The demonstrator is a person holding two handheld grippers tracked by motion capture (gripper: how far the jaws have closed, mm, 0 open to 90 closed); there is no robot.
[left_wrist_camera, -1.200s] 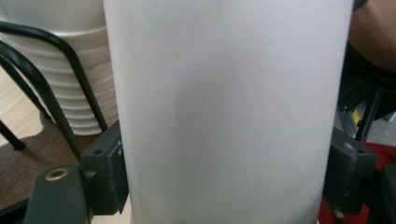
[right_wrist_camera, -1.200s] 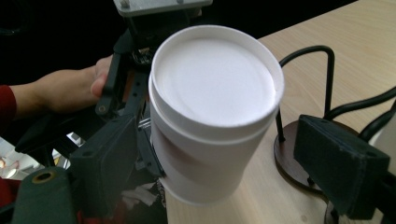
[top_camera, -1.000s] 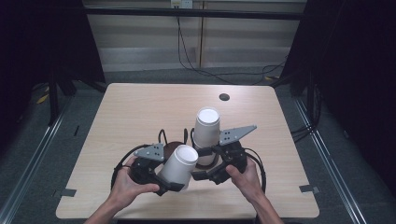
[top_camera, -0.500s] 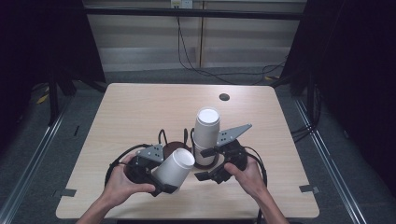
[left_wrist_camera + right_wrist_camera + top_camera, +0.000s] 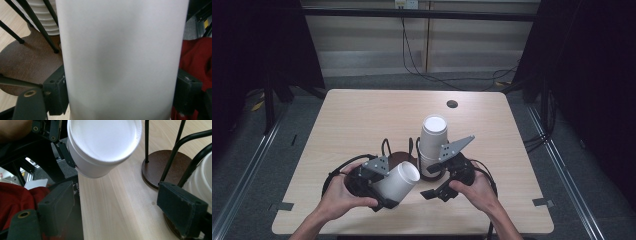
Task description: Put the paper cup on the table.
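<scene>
The left tongs are clamped on a white paper cup; in the left gripper view both pads press its sides, and the cup is held tilted above the counter, its closed bottom end facing the right tongs. Those stand apart with nothing between them, close to the stack of cups. In the right gripper view the held cup hangs just ahead. The stack sits in a black wire holder on a round brown base, near the counter's middle. A small dark hole lies farther back.
</scene>
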